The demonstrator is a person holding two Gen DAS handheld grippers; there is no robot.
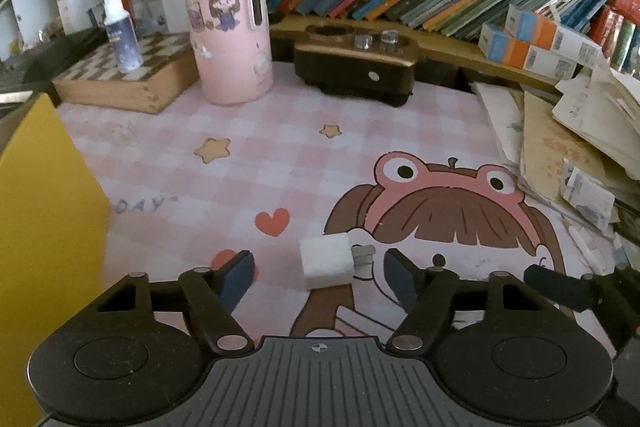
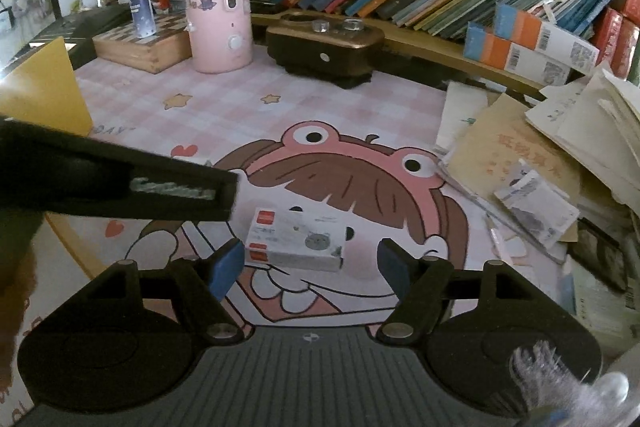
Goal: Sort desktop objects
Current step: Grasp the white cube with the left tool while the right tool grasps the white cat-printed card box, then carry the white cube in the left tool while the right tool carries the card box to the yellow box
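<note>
White charger plug (image 1: 326, 261) is lying on the pink cartoon desk mat (image 1: 240, 171), sitting between the spread fingers of the left gripper (image 1: 318, 273), which is gripping nothing. Small white box (image 2: 296, 241) with red end panels is resting on the same mat, just ahead of the right gripper (image 2: 310, 263), whose jaws are likewise standing wide apart and holding nothing. Yellow bin (image 1: 44, 227) is standing at left.
</note>
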